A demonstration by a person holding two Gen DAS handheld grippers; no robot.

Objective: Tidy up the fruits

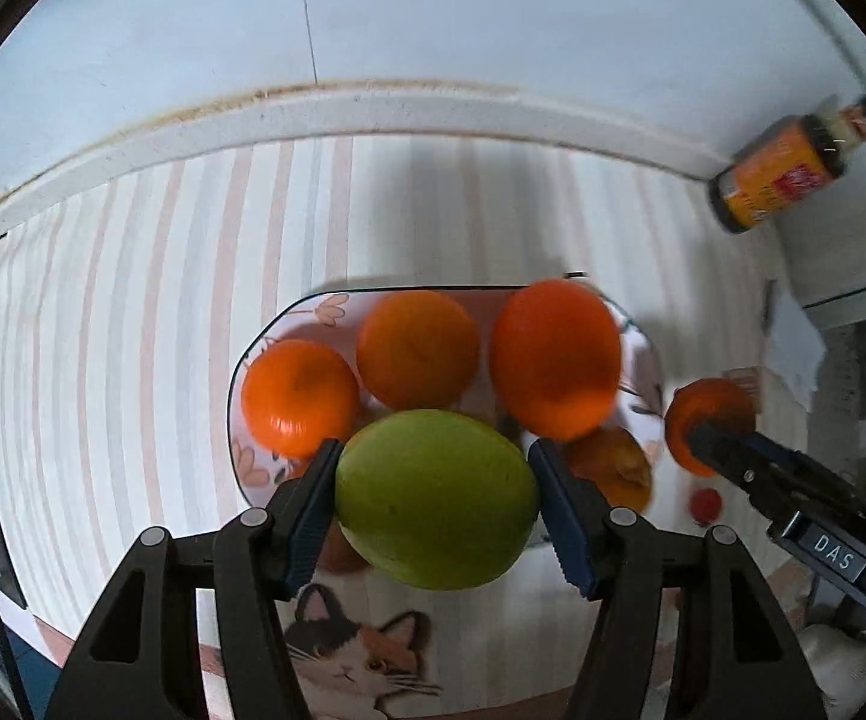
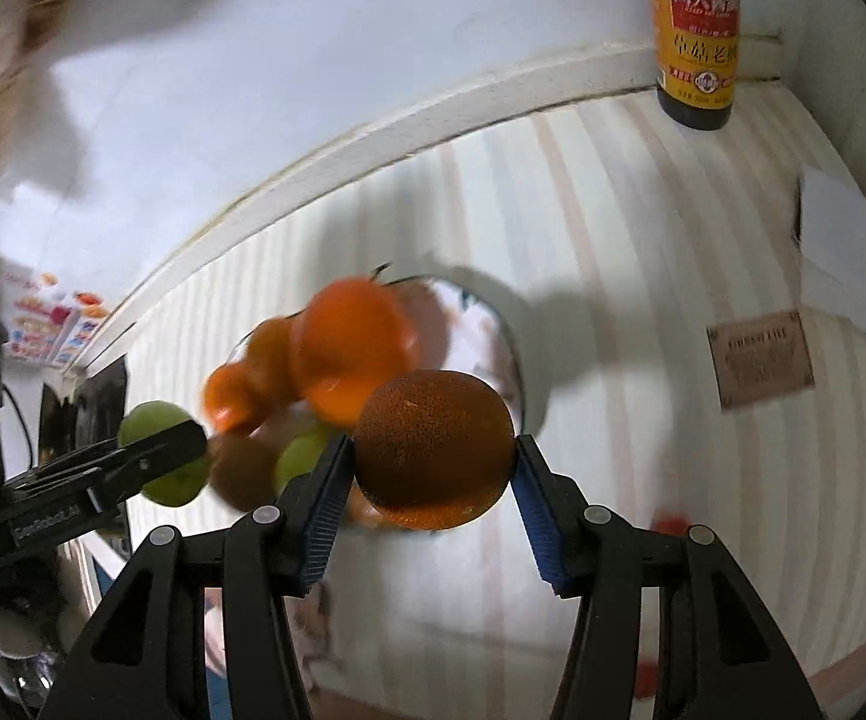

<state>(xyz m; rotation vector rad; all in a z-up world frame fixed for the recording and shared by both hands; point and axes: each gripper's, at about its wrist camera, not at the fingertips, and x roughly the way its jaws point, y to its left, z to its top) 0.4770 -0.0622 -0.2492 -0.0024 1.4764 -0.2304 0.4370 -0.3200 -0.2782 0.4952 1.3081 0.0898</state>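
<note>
- The plate point(image 1: 255, 468) with a flower print sits on the striped tabletop point(image 1: 132, 312). Every place below is told from this plate.
- At the left of the plate lies a small orange point(image 1: 299, 399).
- Next to it, at the back of the plate, lies a middle orange point(image 1: 417, 348).
- In front of these, over the near side of the plate, the left gripper point(image 1: 436, 504) is grasping a green fruit point(image 1: 436, 498). Its blue fingers point(image 1: 311, 516) press on both sides of the fruit.
- At the back right of the plate is a big orange point(image 1: 556, 357), a bit blurry.
- Just past the right edge of the plate, the right gripper point(image 2: 433, 456) is clenched on a dark orange point(image 2: 433, 450), one finger on each side.
- In the left wrist view this dark orange shows just right of the plate's right rim.
- A tiny red fruit point(image 1: 704, 504) lies on the tabletop to the right of the plate.
- Far off to the back right of the plate stands a dark sauce bottle point(image 2: 697, 36) with a yellow label, by the wall.
- A brown card point(image 2: 760, 357) lies on the tabletop well to the right of the plate.
</note>
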